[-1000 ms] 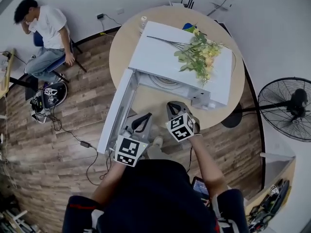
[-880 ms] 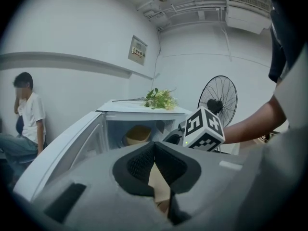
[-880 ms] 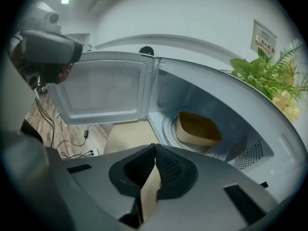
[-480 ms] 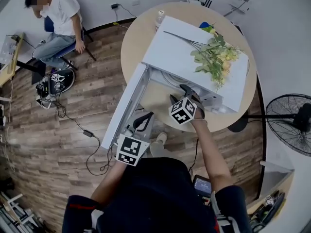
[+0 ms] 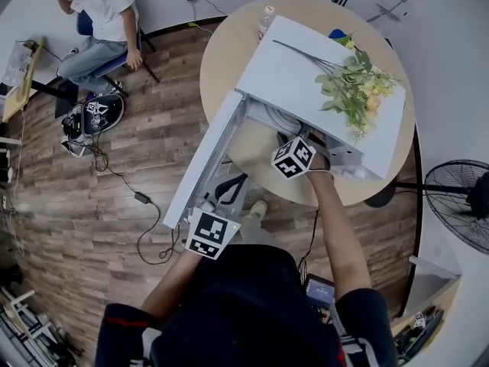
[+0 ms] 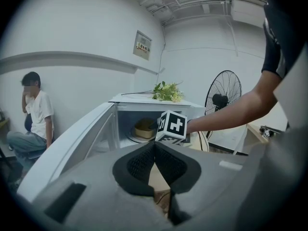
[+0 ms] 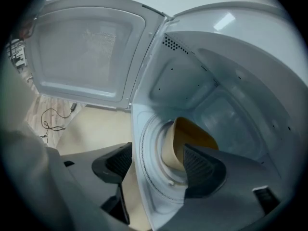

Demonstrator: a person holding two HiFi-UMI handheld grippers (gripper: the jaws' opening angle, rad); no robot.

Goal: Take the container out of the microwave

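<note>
The white microwave (image 5: 321, 75) stands on a round table (image 5: 221, 60) with its door (image 5: 206, 167) swung wide open. Inside, a tan container (image 7: 187, 136) sits on the glass turntable (image 7: 149, 153); the left gripper view also shows the container (image 6: 144, 128). My right gripper (image 7: 158, 148) is at the microwave's mouth, its jaws opening wide, and the container lies just beyond and between them, untouched by the pads. In the head view the right gripper (image 5: 293, 140) reaches under the microwave's top. My left gripper (image 6: 154, 146) is shut on nothing, held back near the door's outer end (image 5: 233, 183).
A bunch of flowers (image 5: 351, 90) lies on top of the microwave. A bottle (image 5: 265, 14) stands at the table's far edge. A person (image 5: 107, 14) sits on a chair at the far left, cables (image 5: 141, 197) run over the wood floor, and a fan (image 5: 458, 197) stands at the right.
My right gripper has moved forward from in front of the table to the microwave's mouth and its jaws have opened. The left gripper has stayed near the door's end.
</note>
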